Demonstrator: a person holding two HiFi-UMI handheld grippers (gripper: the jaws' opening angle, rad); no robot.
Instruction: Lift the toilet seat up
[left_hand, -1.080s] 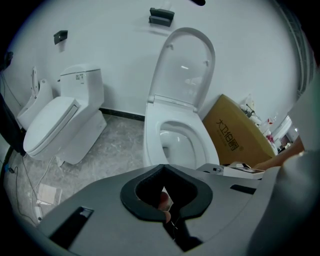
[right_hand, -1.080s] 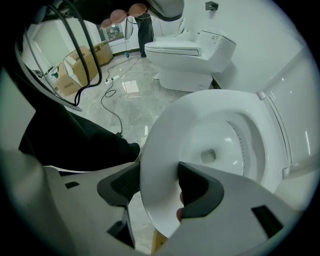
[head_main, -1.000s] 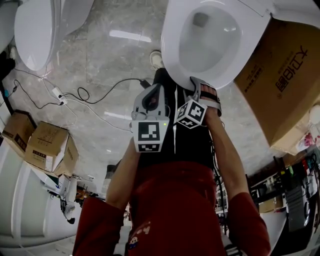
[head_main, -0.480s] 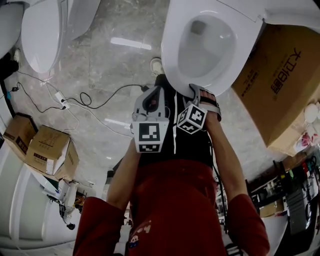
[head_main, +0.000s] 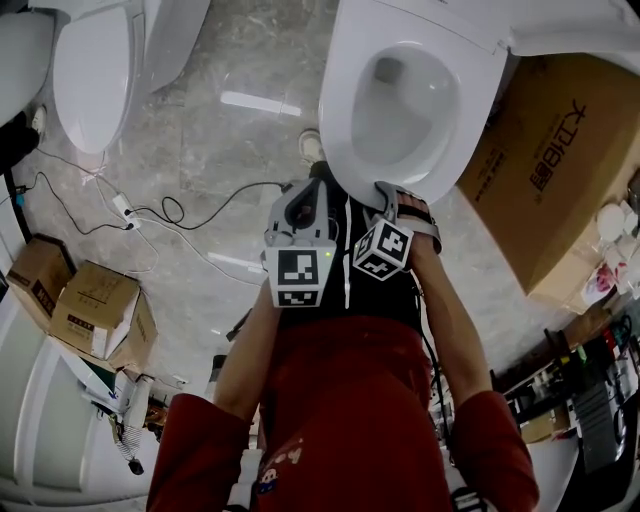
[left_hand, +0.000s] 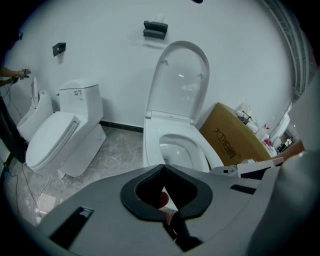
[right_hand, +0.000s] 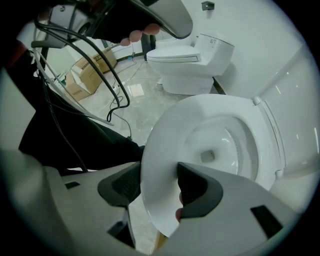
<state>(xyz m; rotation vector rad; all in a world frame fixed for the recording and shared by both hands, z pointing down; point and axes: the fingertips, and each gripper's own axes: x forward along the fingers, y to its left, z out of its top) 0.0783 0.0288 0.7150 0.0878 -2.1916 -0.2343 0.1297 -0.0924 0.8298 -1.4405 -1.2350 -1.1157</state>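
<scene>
Flanking toilet seat (head_main: 338, 115): cardboard box (head_main: 560, 170), cables (head_main: 128, 212)

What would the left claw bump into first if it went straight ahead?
Probably the front of the toilet seat, just beyond the shut left claw; depth is hard to judge.

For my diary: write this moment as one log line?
right gripper: shut on toilet seat | left gripper: shut | lid: up

We log a red sleeved top (head_main: 345, 420) and black trousers (head_main: 385, 290). Left gripper (left_hand: 166, 199) and right gripper (right_hand: 159, 186): grey shells, dark-padded jaws, black-and-white marker cubes (head_main: 383, 250).
</scene>
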